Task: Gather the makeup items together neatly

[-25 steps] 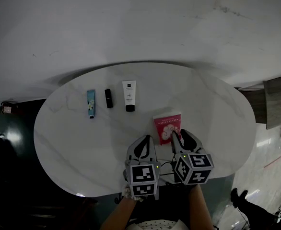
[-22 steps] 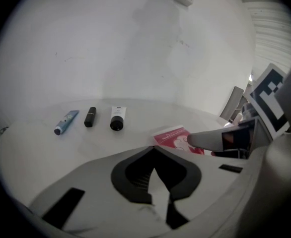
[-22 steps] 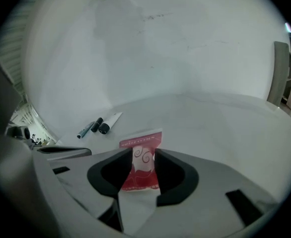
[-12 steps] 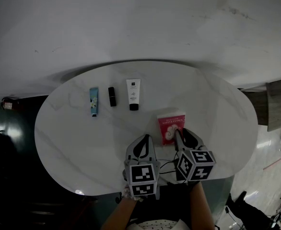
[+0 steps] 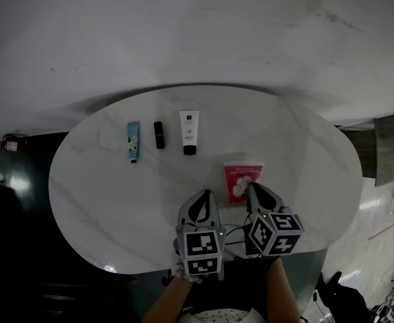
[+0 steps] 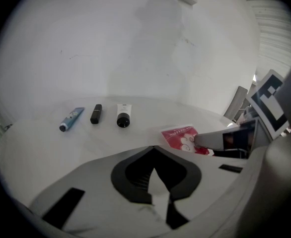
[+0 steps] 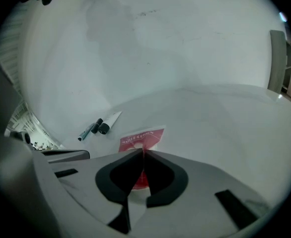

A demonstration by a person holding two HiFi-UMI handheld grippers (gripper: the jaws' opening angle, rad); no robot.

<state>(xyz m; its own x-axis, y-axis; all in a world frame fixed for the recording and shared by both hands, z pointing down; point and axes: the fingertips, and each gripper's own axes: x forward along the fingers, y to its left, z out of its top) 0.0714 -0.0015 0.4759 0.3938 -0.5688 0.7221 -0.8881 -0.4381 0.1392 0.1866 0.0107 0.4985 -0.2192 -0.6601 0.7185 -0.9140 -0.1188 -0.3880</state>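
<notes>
A blue tube point(image 5: 134, 141), a black lipstick point(image 5: 159, 134) and a white tube point(image 5: 189, 132) with a black cap lie side by side at the back left of the white oval table point(image 5: 103, 214). A red packet point(image 5: 243, 179) lies flat nearer the front right. My right gripper point(image 5: 252, 187) has just been closing, and its jaws now pinch the near edge of the red packet point(image 7: 140, 139), which shows between them. My left gripper point(image 5: 202, 195) hovers beside it, shut and holding nothing. In the left gripper view the three items and the red packet point(image 6: 182, 135) lie ahead.
The table's front edge runs just under both grippers. Dark floor surrounds the table, and a wooden cabinet point(image 5: 392, 143) stands at the far right. A pale wall rises behind the table.
The right gripper's jaws went from wide open around the packet's near edge to closed on it. The left gripper and the three items in the row stayed put.
</notes>
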